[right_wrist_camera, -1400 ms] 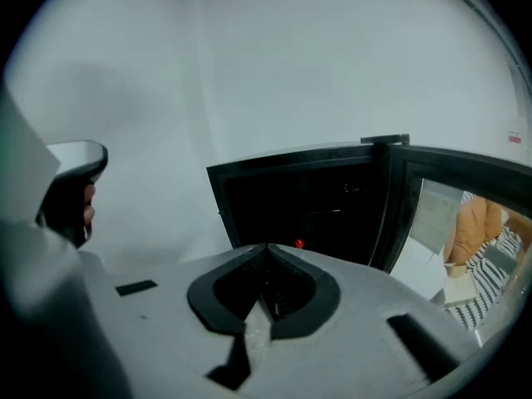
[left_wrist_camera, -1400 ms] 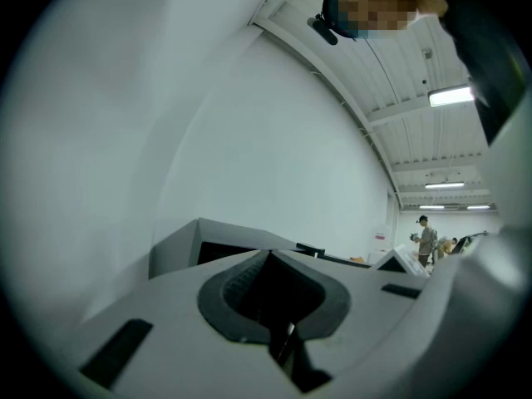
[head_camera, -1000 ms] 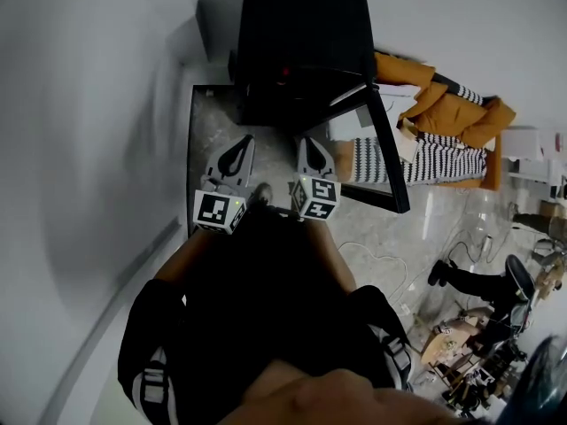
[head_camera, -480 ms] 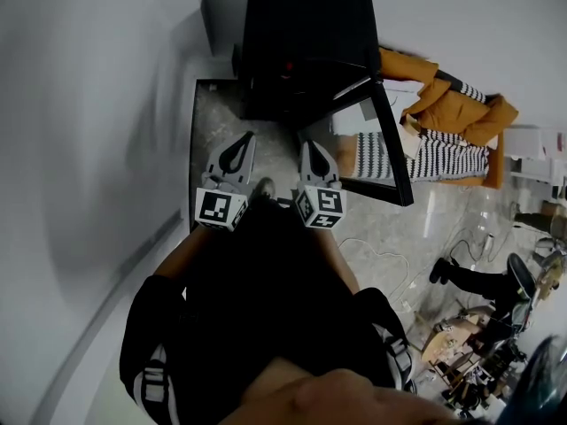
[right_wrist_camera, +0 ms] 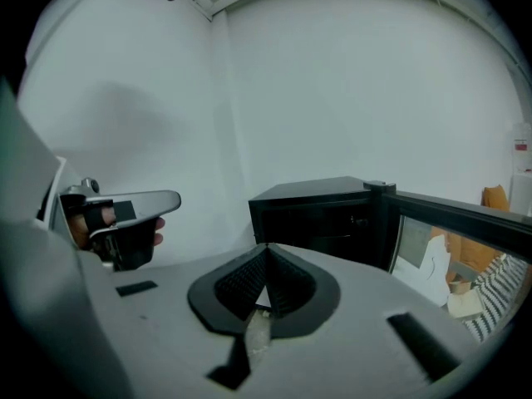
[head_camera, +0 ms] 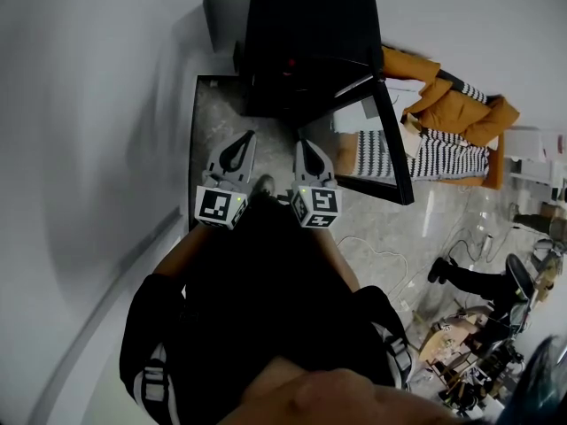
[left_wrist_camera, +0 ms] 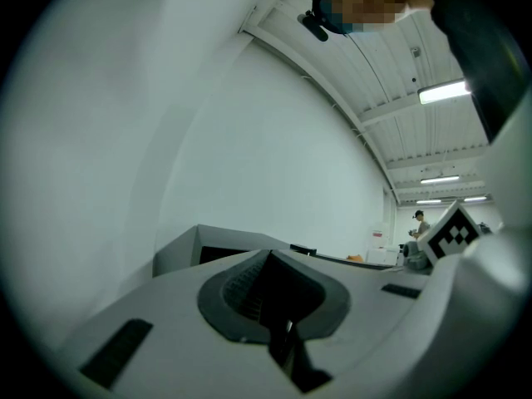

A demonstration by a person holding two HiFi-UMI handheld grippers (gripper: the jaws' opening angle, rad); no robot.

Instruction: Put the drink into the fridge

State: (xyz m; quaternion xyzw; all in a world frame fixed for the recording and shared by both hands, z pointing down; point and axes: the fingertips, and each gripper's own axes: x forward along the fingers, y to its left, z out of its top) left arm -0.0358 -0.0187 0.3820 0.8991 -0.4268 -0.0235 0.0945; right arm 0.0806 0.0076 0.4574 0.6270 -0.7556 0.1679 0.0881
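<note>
Left tool (head_camera: 247, 135) and right tool (head_camera: 304, 142) are both clenched on nothing, their ribbed pads meeting at the tips with no object between them. They are held side by side in front of the person, pointing toward the small black box-shaped fridge (head_camera: 306, 34).

The drink is not in any view, neither in a tool nor on the grey marble-patterned floor (head_camera: 390, 228), and the fridge's inside is too dark to say whether it is already there.

Judged from the task alone, a drink container would be smooth and possibly slippery, with some weight from the liquid. A grip around the middle of its body, kept upright, looks safest, with gentle pressure if the wall is thin.

The fridge stands on the floor close to the white wall (head_camera: 89, 104). Its glass-paned door (head_camera: 376, 144) is swung open to the right, so the mouth is free from the front. The door's edge limits room on the right. A thin cable (head_camera: 376, 264) and an orange and striped heap (head_camera: 443, 122) lie beyond the door.
</note>
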